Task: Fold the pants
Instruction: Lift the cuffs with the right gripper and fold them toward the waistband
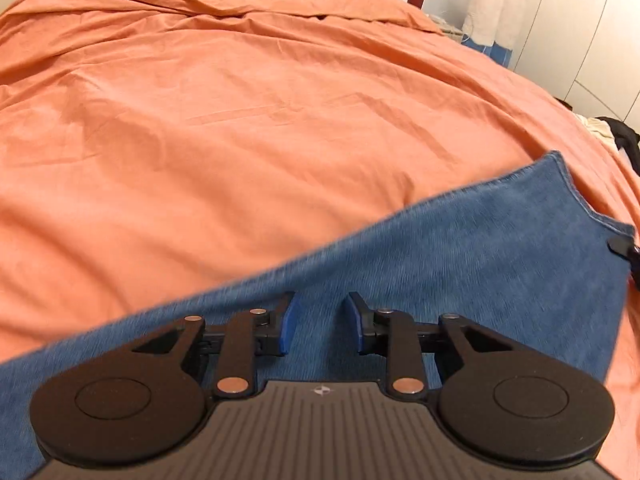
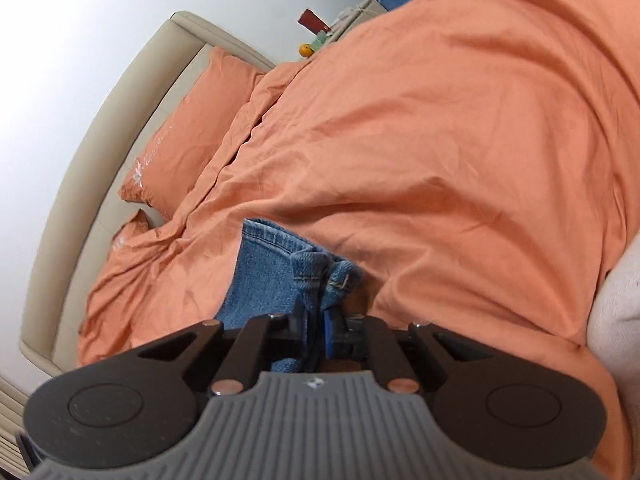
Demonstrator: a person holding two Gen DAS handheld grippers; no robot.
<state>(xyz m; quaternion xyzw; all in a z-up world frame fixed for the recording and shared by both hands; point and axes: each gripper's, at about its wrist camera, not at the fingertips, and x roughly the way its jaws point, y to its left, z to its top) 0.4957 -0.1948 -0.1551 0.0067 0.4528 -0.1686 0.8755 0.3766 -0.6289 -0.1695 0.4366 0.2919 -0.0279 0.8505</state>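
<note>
Blue denim pants lie stretched across the orange bed cover, filling the lower part of the left wrist view. My left gripper is open just above the denim, with nothing between its blue pads. My right gripper is shut on a bunched hem of the pants and holds it above the bed cover. The right gripper's black tip shows at the pants' far right corner in the left wrist view.
Orange pillows lie at the head of the bed against a beige headboard. A white plush toy and a nightstand with small items stand beside the bed. Dark clothing lies at the right bed edge.
</note>
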